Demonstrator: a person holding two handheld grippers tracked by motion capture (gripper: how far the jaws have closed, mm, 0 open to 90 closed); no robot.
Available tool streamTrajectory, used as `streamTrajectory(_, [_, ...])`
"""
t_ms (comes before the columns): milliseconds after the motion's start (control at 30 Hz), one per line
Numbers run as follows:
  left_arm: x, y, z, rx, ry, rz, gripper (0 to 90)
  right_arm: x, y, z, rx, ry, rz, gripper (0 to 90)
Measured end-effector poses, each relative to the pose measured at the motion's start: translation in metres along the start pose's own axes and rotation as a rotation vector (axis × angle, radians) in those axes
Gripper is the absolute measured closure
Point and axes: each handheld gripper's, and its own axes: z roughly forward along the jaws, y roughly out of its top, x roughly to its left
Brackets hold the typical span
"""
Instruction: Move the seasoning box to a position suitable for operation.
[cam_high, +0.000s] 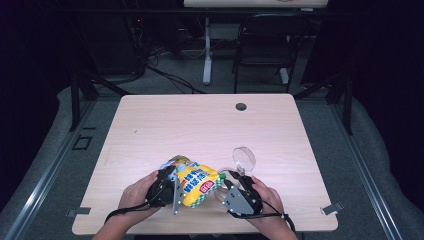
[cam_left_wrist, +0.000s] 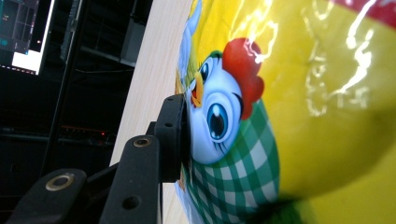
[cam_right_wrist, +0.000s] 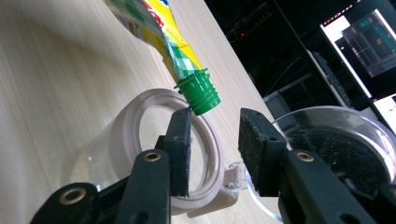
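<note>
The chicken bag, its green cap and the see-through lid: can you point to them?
chicken bag (cam_left_wrist: 219, 116), left gripper view, on the cartoon chicken's face.
green cap (cam_right_wrist: 200, 92), right gripper view, on its ribbed side.
see-through lid (cam_high: 244, 158), high view, on its round middle.

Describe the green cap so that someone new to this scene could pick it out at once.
Start at the wooden table and go to its near edge, where the left gripper holds a yellow pouch printed with a cartoon chicken. At the pouch's right end, over the open clear jar, sits the green cap: ribbed, screw-on, the one solid green piece there.
</note>
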Motion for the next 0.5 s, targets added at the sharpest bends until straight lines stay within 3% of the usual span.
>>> streamTrajectory(433, [0.0016, 0.0044, 0.0002, 0.004, 0.015, 0.046, 62.7, 0.0039, 0.0012, 0.0023, 0.010, -0.010, -0.069, 64.2])
streamTrajectory(500, [0.0014, 0.0049, 0.0004, 0.003, 0.016, 0.052, 62.6, 0.0052, 0.0031, 0.0029, 0.022, -0.014, -0.111, 64.7])
